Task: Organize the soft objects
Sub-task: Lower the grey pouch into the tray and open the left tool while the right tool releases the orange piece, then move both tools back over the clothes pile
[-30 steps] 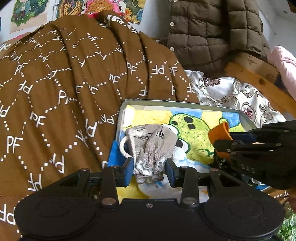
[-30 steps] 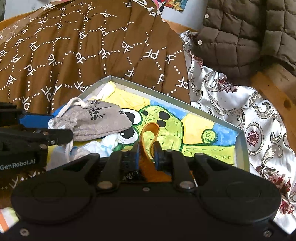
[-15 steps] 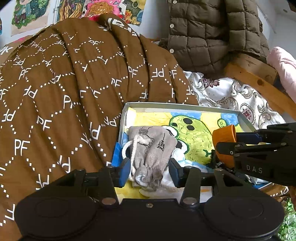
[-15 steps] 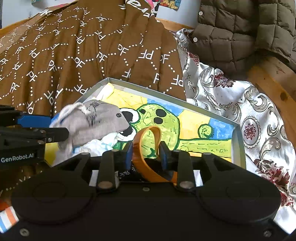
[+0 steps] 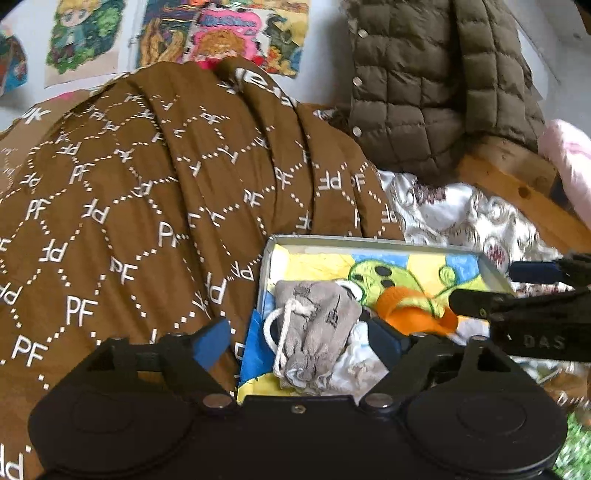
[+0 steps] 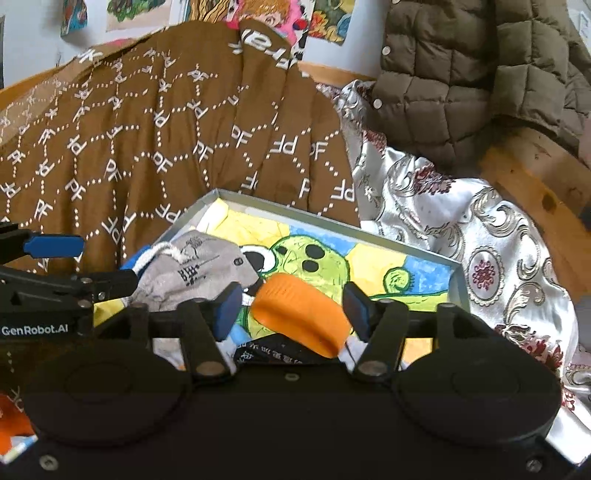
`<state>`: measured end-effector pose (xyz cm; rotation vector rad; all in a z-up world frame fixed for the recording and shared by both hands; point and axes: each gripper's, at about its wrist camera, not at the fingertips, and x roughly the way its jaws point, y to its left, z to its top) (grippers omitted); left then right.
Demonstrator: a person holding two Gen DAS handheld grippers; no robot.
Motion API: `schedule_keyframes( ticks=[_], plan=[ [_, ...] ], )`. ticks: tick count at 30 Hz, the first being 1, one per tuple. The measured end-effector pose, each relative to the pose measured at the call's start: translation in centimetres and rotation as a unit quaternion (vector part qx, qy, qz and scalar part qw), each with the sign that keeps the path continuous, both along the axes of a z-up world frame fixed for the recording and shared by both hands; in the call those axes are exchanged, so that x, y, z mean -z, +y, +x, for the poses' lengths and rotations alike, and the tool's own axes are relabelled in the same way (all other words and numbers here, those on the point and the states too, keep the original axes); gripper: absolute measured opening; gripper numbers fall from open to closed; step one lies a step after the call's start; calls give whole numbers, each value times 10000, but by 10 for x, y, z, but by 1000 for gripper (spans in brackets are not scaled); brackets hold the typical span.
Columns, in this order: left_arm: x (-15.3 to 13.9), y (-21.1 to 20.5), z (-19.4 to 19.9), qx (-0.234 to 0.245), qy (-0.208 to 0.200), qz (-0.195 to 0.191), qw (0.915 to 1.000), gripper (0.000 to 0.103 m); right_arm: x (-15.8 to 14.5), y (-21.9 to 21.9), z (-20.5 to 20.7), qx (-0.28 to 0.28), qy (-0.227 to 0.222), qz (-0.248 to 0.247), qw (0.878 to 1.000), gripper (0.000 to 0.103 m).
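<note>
A shallow grey tray [image 5: 376,242] with a green cartoon monster painted inside is the middle of everything here. A big brown blanket [image 5: 147,206] printed with white "PF" letters is heaped against the tray's left wall and far left corner, higher than the rim. A shiny silver cloth [image 6: 461,229] with dark red flowers lies by the tray's right wall. Past the tray's far side hangs a brown puffy jacket [image 5: 424,85], with a wooden rail [image 6: 528,166] under it. Bright cartoon posters [image 5: 221,33] are on the wall behind the tray.

The far half of the tray floor is bare, so there is room there. The near half is crowded.

A grey drawstring pouch [image 5: 317,332] lies in the tray's near left corner, touching the left wall. Its long side runs from the near edge toward the far edge, and its white cord end points at the near edge. It rests on some white cloth [image 5: 365,365].

An orange band [image 6: 301,314] lies just right of the pouch, over the monster's body. It lies on its side, running left to right.

The left gripper [image 5: 301,338] has its jaws spread wide, one on each side of the pouch, not touching it. The right gripper [image 6: 291,308] is spread wide too, with the orange band loose between its blue pads [image 6: 226,308].
</note>
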<state>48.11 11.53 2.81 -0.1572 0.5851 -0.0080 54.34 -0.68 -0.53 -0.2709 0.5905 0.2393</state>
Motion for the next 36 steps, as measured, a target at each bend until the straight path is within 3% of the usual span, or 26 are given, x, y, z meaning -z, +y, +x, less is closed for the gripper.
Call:
schedule_keyframes(
  ticks=[1, 3, 10, 19, 25, 36],
  plan=[
    [-3, 1, -1, -48, -18, -50, 10000, 90, -5, -2, -4, 30, -44, 45, 10000, 71],
    [-10, 3, -5, -155, -75, -128, 9998, 93, -15, -8, -11, 68, -179, 147, 9997, 81],
    [-35, 1, -24, -332, -317, -42, 9989, 102, -52, -34, -42, 227, -547, 335, 9977, 102],
    [-67, -5, -65, -471, -747, -24, 9961, 102, -100, -74, -104, 187, -854, 792, 9930, 102],
    [-81, -18, -104, -559, -1071, 238, 9924, 102, -127, -94, -161, 93, -1058, 1027, 9890, 102],
    [-96, -35, -174, -769, -1148, 306, 9899, 102, -161, -138, -278, -43, -1251, 1242, 9843, 102]
  ],
)
